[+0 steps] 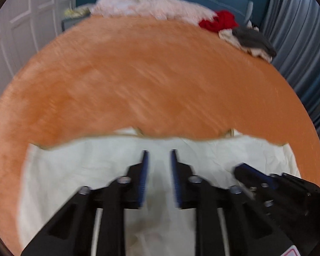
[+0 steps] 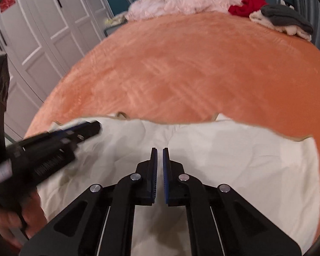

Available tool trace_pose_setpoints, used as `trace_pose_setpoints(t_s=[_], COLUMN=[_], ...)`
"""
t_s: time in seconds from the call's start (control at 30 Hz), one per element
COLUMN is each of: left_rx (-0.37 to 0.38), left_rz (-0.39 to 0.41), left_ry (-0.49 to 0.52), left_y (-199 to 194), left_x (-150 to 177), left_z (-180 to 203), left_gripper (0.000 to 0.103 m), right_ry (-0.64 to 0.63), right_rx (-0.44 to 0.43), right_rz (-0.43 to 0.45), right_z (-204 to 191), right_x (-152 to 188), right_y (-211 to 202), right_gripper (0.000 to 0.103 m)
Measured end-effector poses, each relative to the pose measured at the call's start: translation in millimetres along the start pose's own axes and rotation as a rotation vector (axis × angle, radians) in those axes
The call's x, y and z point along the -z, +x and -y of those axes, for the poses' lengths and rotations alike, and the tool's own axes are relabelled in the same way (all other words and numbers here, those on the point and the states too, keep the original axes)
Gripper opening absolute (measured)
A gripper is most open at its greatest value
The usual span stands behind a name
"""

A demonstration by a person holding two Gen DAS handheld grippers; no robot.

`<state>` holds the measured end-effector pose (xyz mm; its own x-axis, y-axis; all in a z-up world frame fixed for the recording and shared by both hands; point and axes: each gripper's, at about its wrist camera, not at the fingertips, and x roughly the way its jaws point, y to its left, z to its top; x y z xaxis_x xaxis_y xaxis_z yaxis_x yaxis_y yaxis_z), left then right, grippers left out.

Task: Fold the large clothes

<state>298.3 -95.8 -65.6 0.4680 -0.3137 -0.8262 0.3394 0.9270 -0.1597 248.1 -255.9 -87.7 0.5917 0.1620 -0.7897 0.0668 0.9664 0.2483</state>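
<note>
A large cream-white garment [image 1: 202, 155] lies spread on the near part of an orange bedspread [image 1: 151, 74]; it also shows in the right wrist view [image 2: 234, 160]. My left gripper [image 1: 159, 152] hovers just over the garment with its jaws a little apart and nothing between them. In the right wrist view it [image 2: 93, 127] reaches in from the left over the garment's far left part. My right gripper [image 2: 159, 149] hangs above the garment's middle, its pads nearly together with a thin gap, holding nothing. It shows at the lower right of the left wrist view [image 1: 243, 169].
The orange bedspread [image 2: 202, 64] stretches to the far end. A pink fluffy blanket [image 2: 187, 2], a red cloth [image 2: 248, 4] and a grey and cream pile [image 2: 285, 20] lie there. White wardrobe doors [image 2: 44, 25] stand on the left, grey curtains [image 1: 305, 42] on the right.
</note>
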Motion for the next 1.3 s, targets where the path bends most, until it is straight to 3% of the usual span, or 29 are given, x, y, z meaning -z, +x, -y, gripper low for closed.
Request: trace_pose_setpoints(t_s=[0.2,0.4,0.7,0.8,0.9,1.03,1.17,1.3], left_rx=[0.008,-0.01,-0.045,-0.027,0.029,0.051,0.076,0.046], left_rz=[-0.059,-0.002,0.009,-0.011,0.019,0.028,-0.002,-0.048], left_ry=[-0.034,-0.022,-0.009,-0.05,-0.097,-0.101,-0.117,-0.1], left_y=[49,59,66,46,10,-31,-47,-47], left_x=[22,36,34,27,32,54,79,105], left_z=[-2,0,1,-5,-13,-8,3,11], left_gripper=[0.009,0.009,0.01,0.011,0.014,0.017,0.017,0.017], right_ry=[0.082,0.05,0.057,0.111,0.151,0.13,0.123,0.119], right_rx=[-0.002,0.031,0.05,0.103,0.04,-0.017,-0.03,-0.031], right_rz=[-0.08,-0.051,-0.003,0.09,0.145,0.091,0.03,-0.041], right_z=[26,22,23,26,31,21,3,-12], right_x=[16,28,27,25,35,57,79,99], right_y=[33,44,45,9,-35,-60,-67,-66], right_gripper=[0.0,0.0,0.0,0.006,0.007,0.007,0.007,0.007])
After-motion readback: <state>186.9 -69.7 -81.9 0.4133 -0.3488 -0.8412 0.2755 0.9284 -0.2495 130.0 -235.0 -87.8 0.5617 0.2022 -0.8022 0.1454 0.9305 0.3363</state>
